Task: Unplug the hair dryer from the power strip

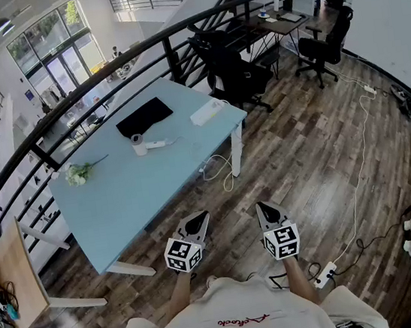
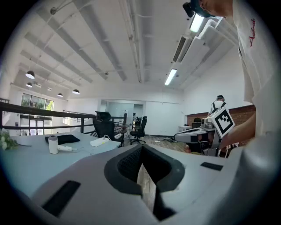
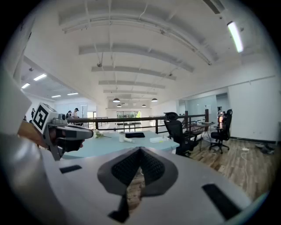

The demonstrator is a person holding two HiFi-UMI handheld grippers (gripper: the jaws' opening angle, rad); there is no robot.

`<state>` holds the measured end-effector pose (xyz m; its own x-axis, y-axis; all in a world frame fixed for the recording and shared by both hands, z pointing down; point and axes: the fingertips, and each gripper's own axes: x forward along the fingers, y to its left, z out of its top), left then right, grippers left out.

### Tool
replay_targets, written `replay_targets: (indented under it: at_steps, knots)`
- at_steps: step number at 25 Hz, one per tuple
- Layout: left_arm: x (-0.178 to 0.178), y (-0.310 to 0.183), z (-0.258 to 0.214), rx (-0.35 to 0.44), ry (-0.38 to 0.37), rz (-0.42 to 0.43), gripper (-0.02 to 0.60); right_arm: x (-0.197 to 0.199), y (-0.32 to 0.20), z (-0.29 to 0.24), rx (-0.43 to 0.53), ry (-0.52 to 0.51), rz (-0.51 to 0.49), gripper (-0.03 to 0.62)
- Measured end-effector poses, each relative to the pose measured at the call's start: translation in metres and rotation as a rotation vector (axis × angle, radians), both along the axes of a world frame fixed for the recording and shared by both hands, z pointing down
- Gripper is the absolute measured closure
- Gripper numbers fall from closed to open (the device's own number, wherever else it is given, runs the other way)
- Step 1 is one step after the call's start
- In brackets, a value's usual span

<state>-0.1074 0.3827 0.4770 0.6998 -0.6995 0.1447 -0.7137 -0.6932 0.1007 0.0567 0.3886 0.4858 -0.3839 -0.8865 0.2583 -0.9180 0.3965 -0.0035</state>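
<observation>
In the head view, the hair dryer (image 1: 143,144) sits about mid-way along the light-blue table (image 1: 121,209), somewhat nearer the railing-side edge. Its barrel stands on end, and its handle, the long axis, lies flat, pointing toward the white power strip (image 1: 206,111) at the table's right-hand corner. A thin cord runs from the handle that way; the plug itself is too small to make out. The left gripper (image 1: 198,219) and the right gripper (image 1: 265,210) hang over the floor, off the table's near edge.

In the left gripper view, the left gripper (image 2: 141,151) has its jaws pressed together on nothing. The hair dryer (image 2: 53,144) shows upright well beyond.

In the right gripper view, the right gripper (image 3: 139,151) is likewise closed and empty, with the hair dryer (image 3: 121,136) left of the power strip (image 3: 158,139).
</observation>
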Motion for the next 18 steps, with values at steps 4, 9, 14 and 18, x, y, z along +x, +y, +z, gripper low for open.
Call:
replay_targets:
  at_steps: [4, 9, 14, 18]
  knots:
    - [0.003, 0.001, 0.000, 0.001, -0.005, -0.005, 0.575, 0.001, 0.002, 0.003, -0.005, 0.007, -0.015, 0.577]
    - [0.006, 0.002, -0.001, 0.002, -0.001, -0.015, 0.575, 0.006, 0.005, 0.002, -0.004, 0.011, -0.020, 0.577]
    - [0.009, -0.002, -0.008, 0.025, -0.003, -0.033, 0.575, 0.018, 0.002, -0.006, 0.028, -0.014, -0.011, 0.577]
    - [0.011, -0.006, -0.009, 0.031, -0.012, -0.053, 0.575, 0.032, -0.002, -0.008, 0.035, -0.015, -0.001, 0.577]
